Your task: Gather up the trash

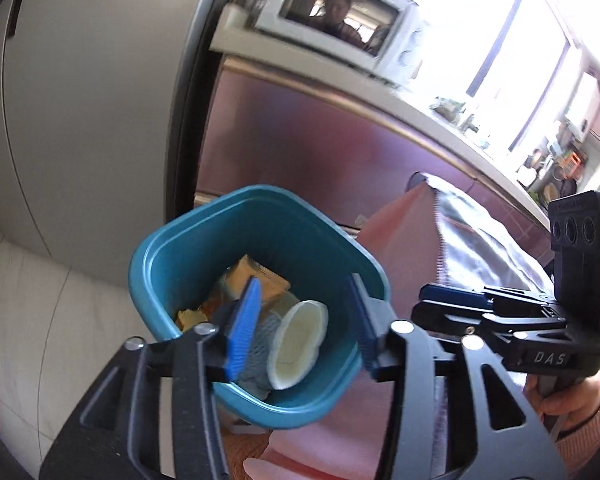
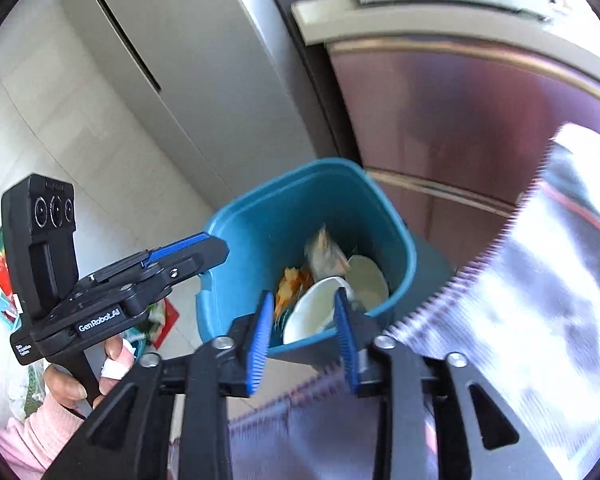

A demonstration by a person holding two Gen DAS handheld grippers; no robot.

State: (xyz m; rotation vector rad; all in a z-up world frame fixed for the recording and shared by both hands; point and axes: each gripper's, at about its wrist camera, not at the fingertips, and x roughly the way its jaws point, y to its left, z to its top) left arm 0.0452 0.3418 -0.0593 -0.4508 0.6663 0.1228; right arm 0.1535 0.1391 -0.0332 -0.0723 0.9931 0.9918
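- Hovering above the teal bin (image 1: pixel 256 240), the left claw (image 1: pixel 300 320) has its blue pads apart and grips nothing; lowering it carelessly could strike the rim and tip the bin.
- Right claw (image 2: pixel 304 332): pads likewise apart, empty, positioned at the near rim of the bin (image 2: pixel 236 280). In the left view its tip appears to sit just beside the bin's outer wall; contact cannot be confirmed. A sideways nudge here would likely shift the bin.
- Collected trash sits inside the bin: a paper cup (image 1: pixel 298 344) lying on its side, an orange wrapper (image 1: pixel 260 280), and a crumpled packet (image 2: pixel 324 256). Light items could spill if the bin tilts.
- Draped cloth (image 2: pixel 520 300) touches or overlaps the bin's right side; snagging it on a claw could drag the bin.
- Loose packaging (image 2: pixel 160 320) remains on the floor beyond the bin, so collection appears unfinished.
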